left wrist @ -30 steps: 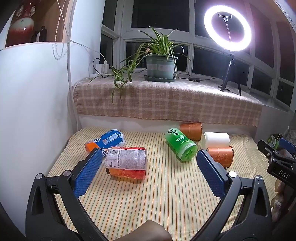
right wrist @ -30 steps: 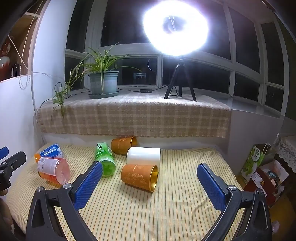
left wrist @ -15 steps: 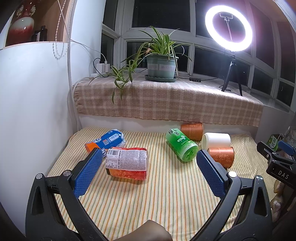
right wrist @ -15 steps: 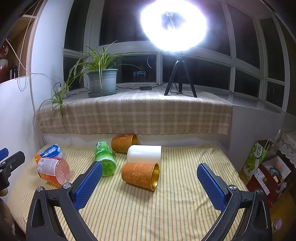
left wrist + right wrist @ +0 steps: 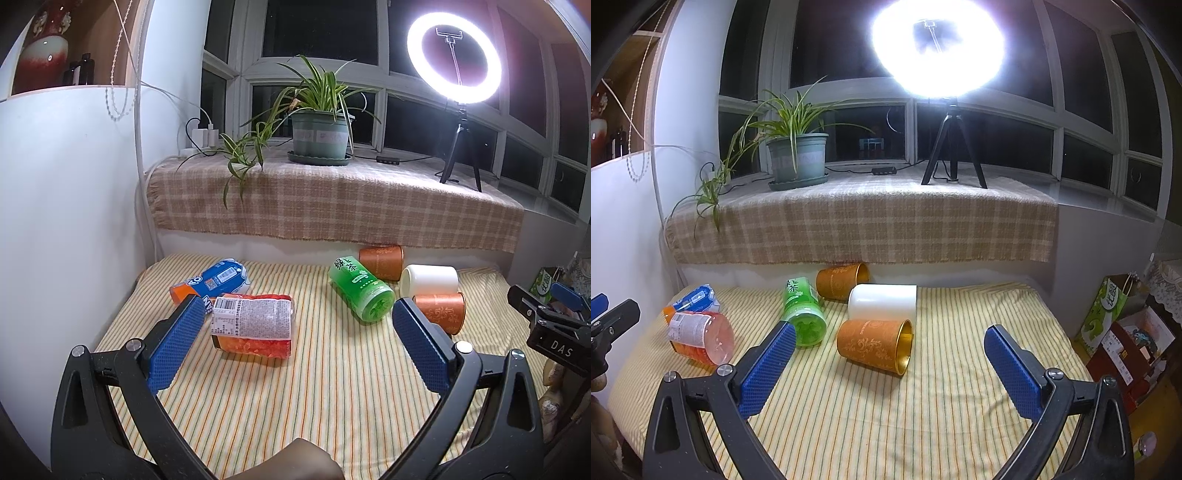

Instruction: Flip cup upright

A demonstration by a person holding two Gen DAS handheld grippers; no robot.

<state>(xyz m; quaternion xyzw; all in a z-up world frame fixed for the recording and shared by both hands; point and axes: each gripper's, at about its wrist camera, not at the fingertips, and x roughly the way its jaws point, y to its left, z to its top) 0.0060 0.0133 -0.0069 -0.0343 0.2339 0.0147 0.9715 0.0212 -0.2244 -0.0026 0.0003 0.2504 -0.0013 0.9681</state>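
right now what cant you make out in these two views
- Ring light, right wrist view: glare blows it out, washing out the phone clip.
- Rear orange cup, left wrist view: green cup covers its mouth.
- Blue-labelled bottle, right wrist view: red bottle covers part.
- Right gripper, left wrist view: frame edge cuts it.

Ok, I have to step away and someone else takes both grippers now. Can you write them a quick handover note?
Left gripper: jaws wide open, holding nothing, above the striped mat.
Right gripper: jaws wide open, holding nothing, facing the near orange cup.
All on their sides: near orange cup, white cup, far orange cup, green cup, red-orange container, blue packet.
Done: nothing upright yet.
Left: grasp a cup and stand it up; the near orange one looks closest to the right gripper.
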